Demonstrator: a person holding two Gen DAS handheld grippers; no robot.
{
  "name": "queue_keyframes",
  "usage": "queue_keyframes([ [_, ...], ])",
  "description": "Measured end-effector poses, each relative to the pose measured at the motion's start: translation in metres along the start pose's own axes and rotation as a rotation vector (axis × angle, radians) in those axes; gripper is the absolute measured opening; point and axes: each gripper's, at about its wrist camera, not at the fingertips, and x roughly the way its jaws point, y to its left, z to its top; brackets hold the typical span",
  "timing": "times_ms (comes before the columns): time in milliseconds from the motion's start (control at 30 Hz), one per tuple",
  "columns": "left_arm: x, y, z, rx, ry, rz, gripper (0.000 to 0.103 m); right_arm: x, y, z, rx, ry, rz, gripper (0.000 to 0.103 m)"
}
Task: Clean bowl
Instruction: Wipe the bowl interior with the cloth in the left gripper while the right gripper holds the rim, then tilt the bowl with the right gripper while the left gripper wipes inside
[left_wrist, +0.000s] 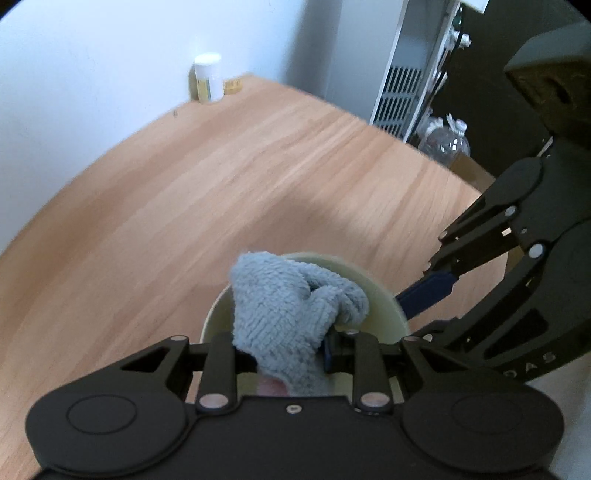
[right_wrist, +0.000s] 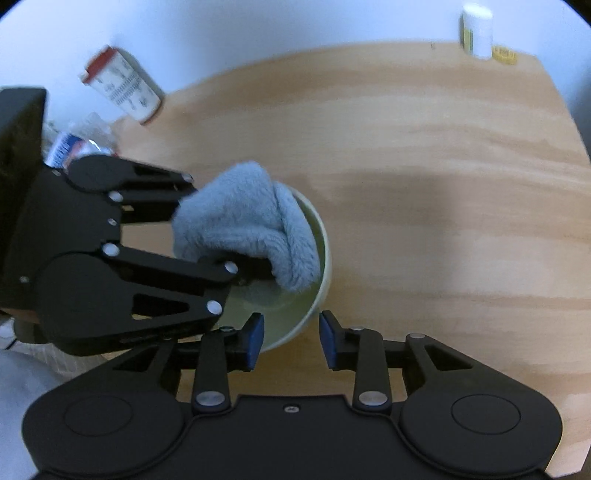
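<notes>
- A pale green bowl (right_wrist: 321, 236) was seen standing on the wooden surface (right_wrist: 443, 184), near its front edge.
- A grey fluffy cloth (left_wrist: 280, 310) was bunched inside the bowl and rose above its rim.
- The left hand-held gripper (left_wrist: 291, 356) was closed narrowly on the cloth, the fabric being pinched between its blue-padded fingers.
- The right hand-held gripper (right_wrist: 291, 338) was held partly open, with the near rim of the bowl lying between its blue pads (right_wrist: 255, 338); no pressing on the rim could be made out.
- A white bottle (right_wrist: 478, 31) was seen at the far edge of the surface, well apart from the bowl.
- A red-capped canister (right_wrist: 122, 88) was seen at the far left.
</notes>
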Motion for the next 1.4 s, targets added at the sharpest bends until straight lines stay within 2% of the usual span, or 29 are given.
queue_keyframes([
  [233,0.010,0.007,0.004,0.001,0.042,-0.063,0.024,0.005,0.007,-0.002,-0.012,-0.002,-0.042,0.037],
  [333,0.014,0.007,0.005,-0.007,0.029,-0.068,0.025,0.000,0.007,-0.007,-0.043,-0.044,-0.055,0.037],
  [467,0.015,0.007,0.009,-0.027,0.006,-0.076,0.025,-0.005,0.007,-0.008,-0.079,-0.070,-0.050,0.046],
  [600,0.011,0.005,0.010,-0.030,-0.021,-0.072,0.025,-0.014,0.008,-0.008,-0.109,-0.097,-0.067,0.045],
  [700,0.004,0.004,0.010,-0.024,-0.034,-0.065,0.025,-0.032,-0.003,-0.006,-0.078,-0.138,-0.039,0.047],
  [800,-0.003,0.001,0.009,-0.023,-0.020,-0.075,0.025,-0.047,-0.018,0.002,-0.042,-0.187,-0.030,0.047],
  [933,-0.011,-0.007,0.008,-0.004,-0.023,-0.116,0.025,-0.046,-0.029,0.026,-0.074,-0.197,-0.044,0.047],
  [1033,-0.010,-0.010,0.010,-0.004,-0.009,-0.113,0.025,-0.036,-0.035,0.051,-0.120,-0.166,0.016,0.047],
  [1133,-0.004,-0.011,0.011,-0.032,0.007,-0.116,0.025,-0.019,-0.027,0.073,-0.243,-0.097,0.073,0.045],
  [1200,-0.001,-0.012,0.011,-0.043,0.016,-0.106,0.025,-0.013,-0.023,0.076,-0.284,-0.065,0.075,0.040],
  [1233,0.001,-0.013,0.011,-0.050,0.020,-0.101,0.025,-0.003,-0.019,0.082,-0.334,-0.017,0.082,0.039],
  [1333,0.004,-0.016,0.011,-0.048,0.031,-0.082,0.025,0.015,-0.014,0.090,-0.414,0.077,0.103,0.026],
  [1400,0.007,-0.020,0.011,-0.032,0.043,-0.054,0.025,0.025,-0.012,0.093,-0.441,0.127,0.123,0.023],
])
